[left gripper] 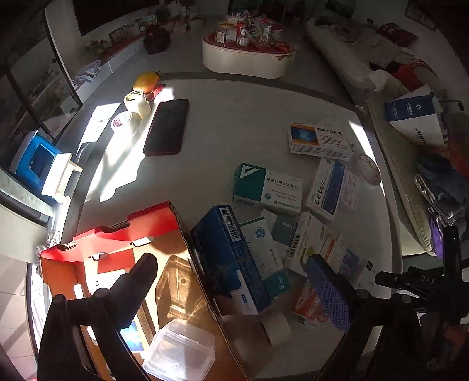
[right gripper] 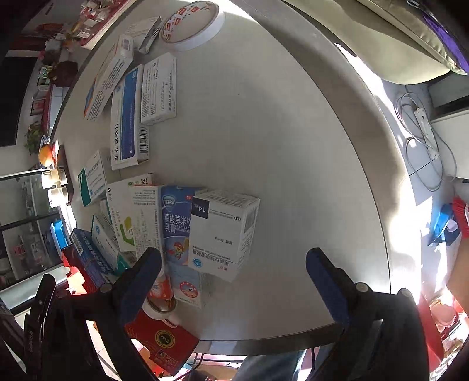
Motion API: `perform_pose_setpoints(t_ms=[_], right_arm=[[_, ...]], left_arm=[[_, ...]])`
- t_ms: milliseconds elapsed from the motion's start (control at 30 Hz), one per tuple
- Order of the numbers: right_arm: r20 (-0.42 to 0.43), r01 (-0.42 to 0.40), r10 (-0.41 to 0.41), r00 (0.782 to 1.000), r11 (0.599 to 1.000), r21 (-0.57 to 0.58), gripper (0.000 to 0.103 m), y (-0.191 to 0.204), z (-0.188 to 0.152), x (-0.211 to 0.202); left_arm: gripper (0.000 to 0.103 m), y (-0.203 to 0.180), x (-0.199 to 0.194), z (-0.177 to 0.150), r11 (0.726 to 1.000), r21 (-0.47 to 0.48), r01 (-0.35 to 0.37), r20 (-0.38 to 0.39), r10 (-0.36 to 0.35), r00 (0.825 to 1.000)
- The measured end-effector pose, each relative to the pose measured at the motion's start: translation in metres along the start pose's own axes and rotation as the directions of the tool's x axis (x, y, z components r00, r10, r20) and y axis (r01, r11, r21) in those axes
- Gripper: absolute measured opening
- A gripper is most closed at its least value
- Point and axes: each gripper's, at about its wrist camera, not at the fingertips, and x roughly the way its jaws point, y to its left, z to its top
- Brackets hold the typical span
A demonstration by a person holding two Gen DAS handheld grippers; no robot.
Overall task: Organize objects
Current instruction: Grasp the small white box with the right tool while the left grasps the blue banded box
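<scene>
The left gripper (left gripper: pixel 234 266) hangs wide open and grasps nothing, pointing steeply down over the near edge of the round worktop (left gripper: pixel 234 123). One of its fingers (left gripper: pixel 140 275) sits above the open red cardboard box (left gripper: pixel 117 243); the other, with a blue pad, is over the heap of medicine boxes. Directly between the fingers a dark blue carton (left gripper: pixel 225 258) leans on the red box's side wall. Just below the gripper, inside the red box, lies a clear plastic case (left gripper: pixel 178 351). Ahead of the gripper lie a green-and-white carton (left gripper: pixel 266 187) and, further on, an orange-and-blue carton (left gripper: pixel 319 137). Far ahead and to its left lies a black phone (left gripper: pixel 167 126), with two tape rolls (left gripper: pixel 133 111) beside it.

The right gripper (right gripper: pixel 234 258) is also released, its jaws spread wide with nothing between the pads. Just ahead of it, nearer its left finger, stands a white carton marked 14 (right gripper: pixel 222 231), touching a blue cartoon-printed carton (right gripper: pixel 176 228) on its left. The rest of the heap spreads further left of that finger. Ahead and left lies a blue-striped white carton (right gripper: pixel 129 120), and beyond it a large tape roll (right gripper: pixel 190 26). To the right of the gripper the worktop lies bare to its rim.
</scene>
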Motion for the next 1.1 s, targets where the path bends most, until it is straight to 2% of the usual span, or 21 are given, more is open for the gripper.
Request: perform_pose_setpoints(t_ms=[67,233,300,367,433,467,500,567,600,633,700,767,867,1100], right_arm=[[-0.018,-0.009,0.009,1.0,1.0,-0.004,0.099,0.005,-0.001,0.008],[-0.066,0.015,-0.016,0.998,1.0,-0.023,0.099,0.018,0.003,0.034],[-0.083,0.033,-0.035,0.996,0.999,-0.018,0.099,0.02,0.003,0.042],[-0.11,0.052,-0.054,0.992,0.998,-0.025,0.099,0.021,0.003,0.048],[-0.118,0.067,-0.072,0.99,0.997,-0.046,0.086,0.022,0.001,0.05],[-0.116,0.029,-0.035,0.993,0.998,-0.049,0.066,0.022,0.0,0.048],[-0.113,0.02,-0.026,0.993,0.998,-0.055,0.054,0.023,0.0,0.045],[-0.098,0.037,-0.047,0.994,0.995,-0.095,0.047,0.025,-0.001,0.038],[-0.09,0.035,-0.046,0.995,0.993,-0.114,0.046,0.025,-0.001,0.034],[-0.083,0.025,-0.035,0.996,0.992,-0.122,0.046,0.024,-0.001,0.029],[-0.075,-0.003,-0.006,0.997,0.993,-0.117,0.046,0.018,-0.002,0.021],[-0.071,-0.042,0.035,0.997,0.994,-0.104,0.046,0.012,-0.006,0.013],[-0.068,-0.103,0.098,0.993,0.991,-0.088,0.046,0.001,-0.012,0.0],[-0.094,-0.297,0.3,0.949,0.954,0.046,0.046,-0.02,-0.02,-0.015]], left_arm=[[0.103,-0.014,0.025,0.009,0.999,0.007,-0.054,-0.054,0.054,0.997],[0.103,-0.035,0.07,0.004,0.991,0.053,-0.124,-0.169,0.132,0.977],[0.103,-0.038,0.084,0.001,0.991,0.054,-0.126,-0.212,0.135,0.968],[0.098,-0.036,0.097,-0.004,0.992,0.035,-0.119,-0.255,0.124,0.959],[0.091,-0.034,0.108,-0.009,0.989,0.036,-0.14,-0.297,0.144,0.944],[0.093,-0.033,0.111,-0.012,0.989,0.037,-0.145,-0.301,0.149,0.942],[0.092,-0.033,0.109,-0.012,0.99,0.04,-0.136,-0.284,0.142,0.948],[0.082,-0.03,0.104,-0.011,0.994,0.023,-0.102,-0.264,0.105,0.959],[0.072,-0.027,0.098,-0.01,0.996,0.013,-0.093,-0.24,0.094,0.966],[0.042,-0.023,0.094,-0.009,0.997,0.003,-0.075,-0.225,0.074,0.972],[0.039,-0.01,0.085,-0.008,0.998,-0.062,0.01,-0.207,-0.023,0.978],[0.033,-0.002,0.073,-0.008,0.995,-0.081,0.057,-0.169,-0.07,0.983],[0.033,0.003,0.049,-0.01,0.988,-0.086,0.125,-0.108,-0.134,0.985],[0.032,0.005,-0.014,-0.018,0.965,-0.098,0.245,-0.015,-0.247,0.969]])
